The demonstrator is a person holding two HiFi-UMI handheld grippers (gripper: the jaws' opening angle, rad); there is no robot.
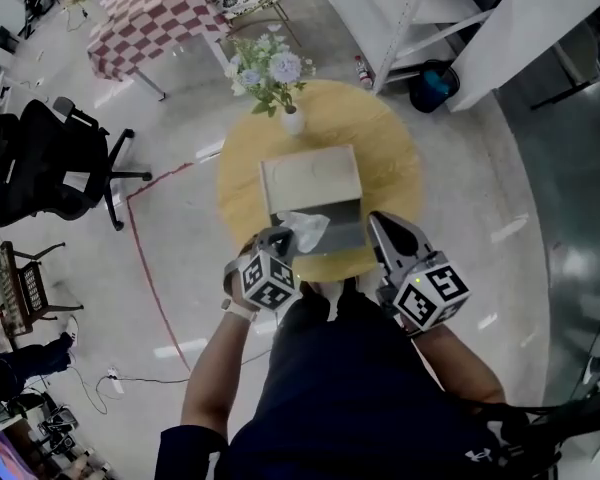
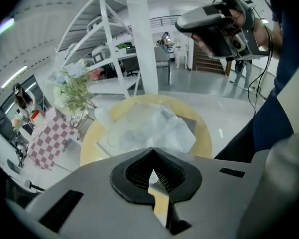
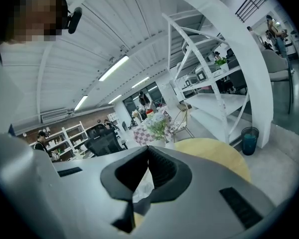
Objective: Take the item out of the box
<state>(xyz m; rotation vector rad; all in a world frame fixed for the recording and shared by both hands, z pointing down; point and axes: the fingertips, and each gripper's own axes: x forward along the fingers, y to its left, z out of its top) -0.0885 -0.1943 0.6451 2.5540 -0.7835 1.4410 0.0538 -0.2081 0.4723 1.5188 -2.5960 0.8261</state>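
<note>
Pinching the crumpled plastic bag (image 1: 302, 230) at the box's (image 1: 310, 173) 6 o'clock edge, the left claw (image 1: 277, 235) looks closed on it. The right claw (image 1: 379, 220) waits at 4 o'clock, closed and empty. Likely light, limp and slippery; best gripped by a bunched fold.

Left gripper (image 1: 277, 238): grey moulded shell with rectangular slots; black ribbed pads (image 2: 165, 179) sit in a black diamond-shaped recess.
Right gripper (image 1: 380, 222): the same grey shell and black recess, with dark wedge-shaped jaws.
Left cube (image 1: 265, 280): white faces, each printed with a black square marker.
Right cube (image 1: 430, 293): the same white faces and black markers.
Shirt (image 1: 360, 388): dark navy, short-sleeved, with a small white logo (image 1: 477, 455) low on one side.
Wristband (image 1: 237, 310): white, on the left wrist.
</note>
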